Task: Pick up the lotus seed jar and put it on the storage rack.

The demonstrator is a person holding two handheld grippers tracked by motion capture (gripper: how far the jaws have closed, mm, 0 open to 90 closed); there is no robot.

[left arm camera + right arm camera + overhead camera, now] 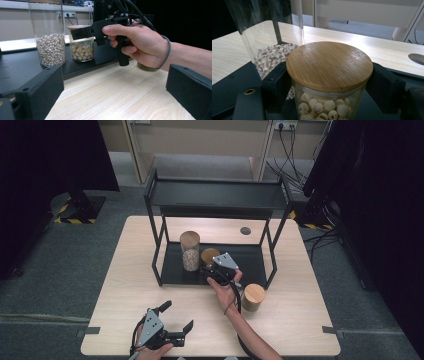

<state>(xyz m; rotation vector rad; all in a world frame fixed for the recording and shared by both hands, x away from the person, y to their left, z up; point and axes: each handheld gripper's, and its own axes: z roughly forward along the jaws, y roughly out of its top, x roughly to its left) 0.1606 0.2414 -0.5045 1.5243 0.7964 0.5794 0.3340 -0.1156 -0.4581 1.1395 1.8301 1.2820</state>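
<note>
Your right gripper (216,268) has its jaws clamped on the short jar (329,82), one pad at each side of the glass just under the bamboo lid (329,65). The jar sits on the lower shelf of the black rack (250,265), just beside the tall jar (190,251), which stands at its 9 o'clock in the high view; whether the two touch you cannot tell. Judge the short jar as moderately heavy for its size: glass, about a third full of pale round seeds. Glass is stiff, slick and breakable, so keep the pads on the wall below the lid's rim, never on the lid alone, which may simply lift off. Your left gripper (172,322) rests low over the bench (300,330) at 7 o'clock from the rack, jaws wide apart and holding nothing. A third jar (253,298) stands on the bench at 4 o'clock from your right hand (225,292).
</note>
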